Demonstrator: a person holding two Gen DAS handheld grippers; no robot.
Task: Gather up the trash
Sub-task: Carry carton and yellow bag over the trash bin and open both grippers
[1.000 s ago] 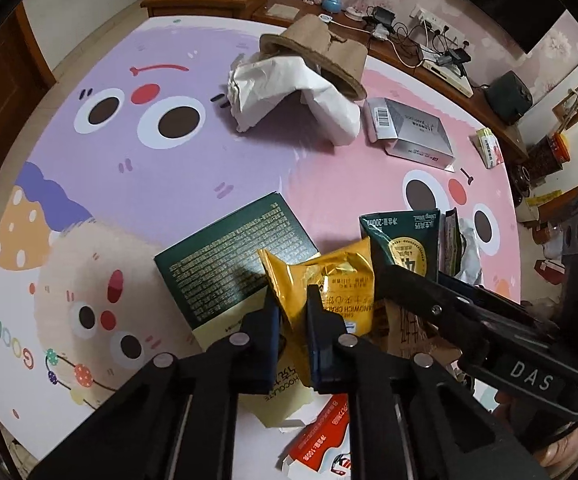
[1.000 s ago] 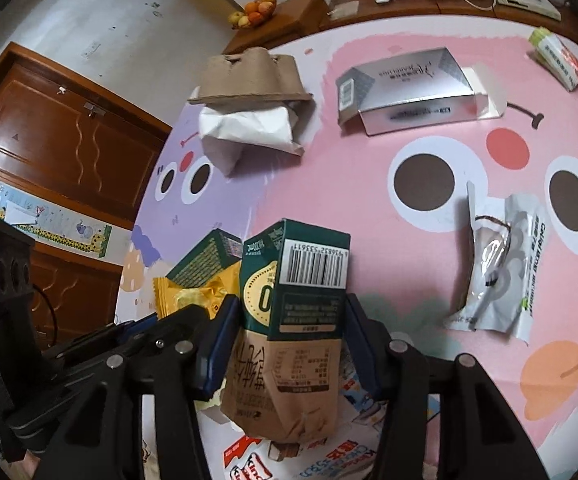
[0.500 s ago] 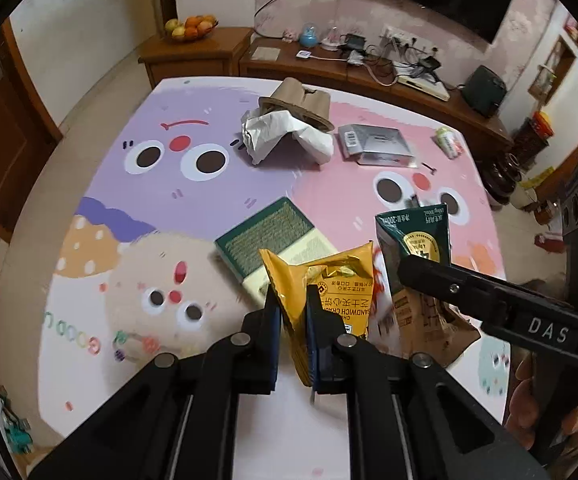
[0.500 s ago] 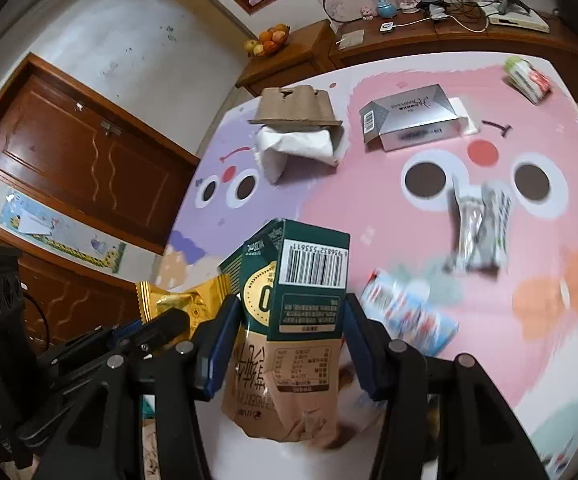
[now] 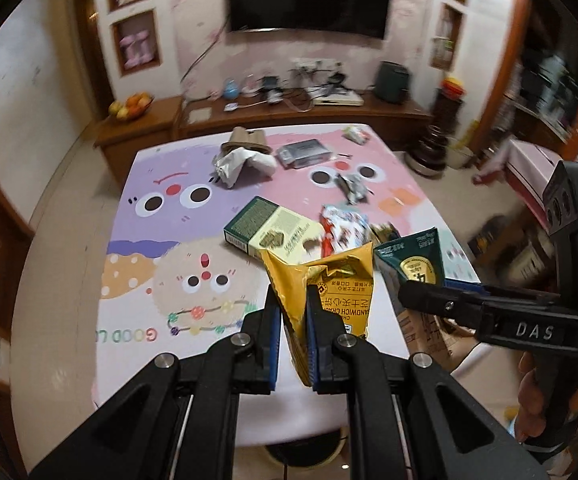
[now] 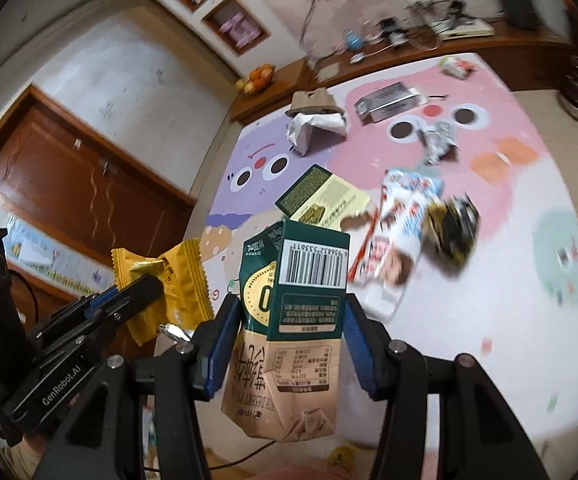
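Carrying two pieces of trash clear of the mat; judged step: transport to a bin, which no view shows.

Handling advice: both grips are best kept firm and the tongs level, since the wrapper is thin and held by one edge only, and the carton hangs bottom-heavy below its pads; a quick swing could let either slip.

Item 1: yellow cracker wrapper [image 5: 331,292]. Foil-like, crinkled, serrated ends, printed label. Clamped between the nearly closed jaws of the left gripper [image 5: 293,320], sticking up toward 12 o'clock.

Item 2: green-and-tan carton [image 6: 293,320]. Barcode on top panel, lower half crumpled. Clamped by its sides in the right gripper [image 6: 289,344], jaws moderately apart around it.

Remaining on the cartoon mat [image 5: 161,240]: green box [image 5: 265,224] at centre, white paper [image 5: 241,160] and silver box [image 5: 303,152] toward 12 o'clock, red-white packet [image 6: 397,236] toward 3 o'clock.
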